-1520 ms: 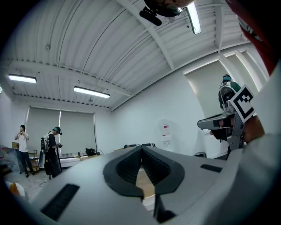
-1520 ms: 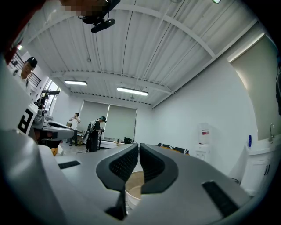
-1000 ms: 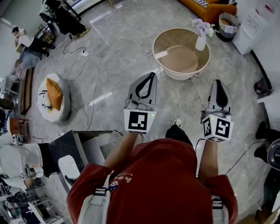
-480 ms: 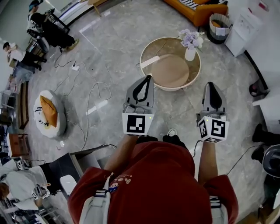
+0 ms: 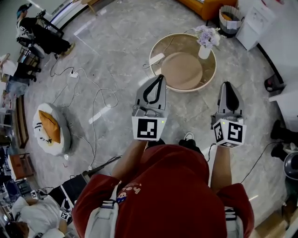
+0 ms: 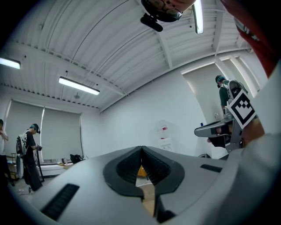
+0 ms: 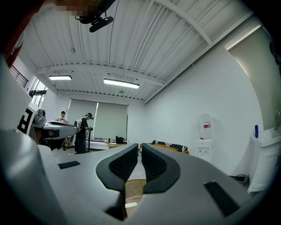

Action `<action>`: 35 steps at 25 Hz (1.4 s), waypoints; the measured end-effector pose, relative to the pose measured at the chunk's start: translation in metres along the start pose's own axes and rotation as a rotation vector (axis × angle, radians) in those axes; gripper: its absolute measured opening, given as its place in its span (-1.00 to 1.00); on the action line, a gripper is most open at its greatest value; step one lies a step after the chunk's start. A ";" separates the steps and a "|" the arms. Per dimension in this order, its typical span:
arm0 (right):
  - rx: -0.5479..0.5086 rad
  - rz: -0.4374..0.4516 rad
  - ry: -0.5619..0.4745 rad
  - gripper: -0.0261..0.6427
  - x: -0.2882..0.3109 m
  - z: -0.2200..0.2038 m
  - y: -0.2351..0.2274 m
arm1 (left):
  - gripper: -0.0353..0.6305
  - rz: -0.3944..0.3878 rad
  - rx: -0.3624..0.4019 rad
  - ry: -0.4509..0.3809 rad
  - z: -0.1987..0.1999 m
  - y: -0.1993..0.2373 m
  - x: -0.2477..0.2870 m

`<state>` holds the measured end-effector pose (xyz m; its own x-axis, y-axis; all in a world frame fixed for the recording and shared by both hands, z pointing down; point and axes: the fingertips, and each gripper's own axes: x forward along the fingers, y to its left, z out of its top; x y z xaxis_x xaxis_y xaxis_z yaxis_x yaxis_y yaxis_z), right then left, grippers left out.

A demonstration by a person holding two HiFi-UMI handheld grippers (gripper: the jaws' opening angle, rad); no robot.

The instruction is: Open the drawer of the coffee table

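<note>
The round coffee table [image 5: 184, 69], with a beige top and a cream rim, stands on the marble floor ahead of me. No drawer of it shows in any view. A white vase of lilac flowers [image 5: 205, 41] and a white card [image 5: 157, 59] sit on it. My left gripper [image 5: 161, 77] is shut and empty, its tip close to the table's near left rim. My right gripper [image 5: 227, 84] is also shut and empty, over the floor to the right of the table. In the left gripper view my left gripper [image 6: 141, 150] has its pads together. My right gripper [image 7: 140, 146] points level at the room.
An orange sofa [image 5: 205, 4], a basket [image 5: 229, 16] and a white cabinet [image 5: 258, 18] stand beyond the table. Cables [image 5: 100, 97] trail over the floor at left, near a round pouf with an orange cushion [image 5: 49, 128]. People stand at the far left. Dark shoes [image 5: 279, 132] are at right.
I have walked forward: both grippers have come nearer the coffee table, and the dark box at lower left has slid down, almost out of view. Both grippers stay shut.
</note>
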<state>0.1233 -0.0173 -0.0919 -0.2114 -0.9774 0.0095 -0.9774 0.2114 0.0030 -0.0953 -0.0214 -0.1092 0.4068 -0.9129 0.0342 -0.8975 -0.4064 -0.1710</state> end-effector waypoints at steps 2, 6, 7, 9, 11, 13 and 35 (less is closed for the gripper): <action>-0.004 -0.012 0.008 -0.85 0.003 -0.003 0.014 | -0.85 -0.014 0.001 0.005 -0.008 0.010 -0.002; -0.028 -0.030 0.027 -0.85 0.012 -0.007 0.035 | -0.85 -0.032 -0.027 0.012 -0.023 0.027 0.003; -0.029 -0.034 0.029 -0.85 0.013 -0.008 0.039 | -0.85 -0.038 -0.027 0.016 -0.026 0.030 0.004; -0.032 -0.042 0.037 -0.85 0.015 -0.008 0.041 | -0.85 -0.051 -0.024 0.018 -0.027 0.033 0.007; -0.034 -0.047 0.043 -0.85 0.015 -0.010 0.039 | -0.85 -0.057 -0.023 0.017 -0.027 0.031 0.009; -0.026 -0.052 0.048 -0.85 0.012 -0.016 0.037 | -0.85 -0.055 -0.025 0.014 -0.031 0.029 0.009; 0.056 0.076 0.246 -0.85 0.033 -0.363 0.051 | -0.85 -0.017 -0.047 0.026 -0.339 -0.051 0.027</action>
<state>0.0686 -0.0353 0.2714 -0.2837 -0.9258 0.2500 -0.9589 0.2769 -0.0627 -0.0964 -0.0383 0.2340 0.4176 -0.9065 0.0625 -0.8980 -0.4222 -0.1236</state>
